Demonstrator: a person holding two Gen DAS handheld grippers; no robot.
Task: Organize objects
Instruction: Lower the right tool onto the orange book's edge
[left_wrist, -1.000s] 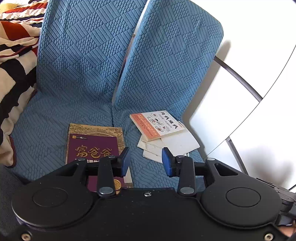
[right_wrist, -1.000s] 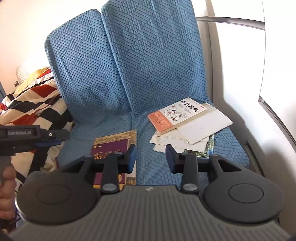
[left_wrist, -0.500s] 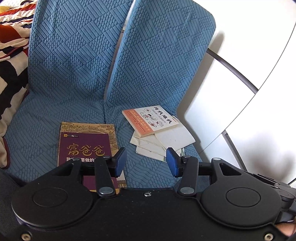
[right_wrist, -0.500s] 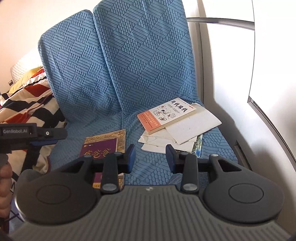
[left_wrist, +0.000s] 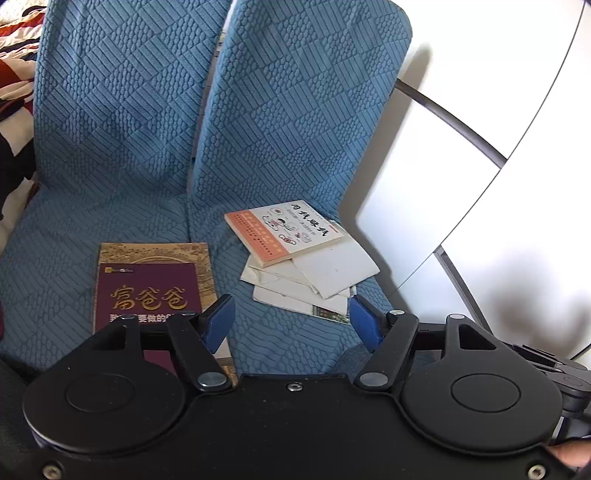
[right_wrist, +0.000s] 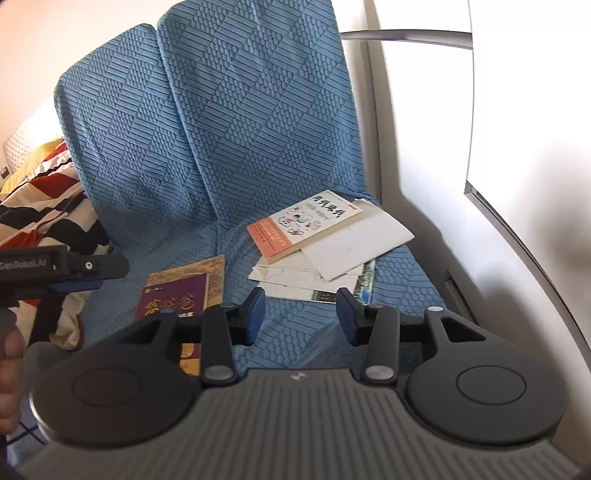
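A purple book with gold lettering (left_wrist: 147, 288) (right_wrist: 177, 295) lies flat on the left seat cushion. On the right cushion an orange-and-white book (left_wrist: 284, 232) (right_wrist: 306, 225) rests on a loose pile of white papers and booklets (left_wrist: 325, 273) (right_wrist: 343, 254). My left gripper (left_wrist: 291, 323) hovers above the front of the seat, jaws opening, nothing between them. The purple book lies just under its left finger. My right gripper (right_wrist: 301, 315) hangs over the near edge of the paper pile, jaws also opening and empty.
The blue quilted sofa (left_wrist: 122, 122) has two back cushions. A striped red, black and cream blanket (right_wrist: 40, 206) lies at its left. A white wall or panel with a grey rail (left_wrist: 461, 122) bounds the right side. The left gripper's body (right_wrist: 55, 266) and a hand (right_wrist: 9, 380) show at the right view's left edge.
Both grippers moved closer to the seat and a little right. The left jaws spread much wider; the right jaws widened slightly.
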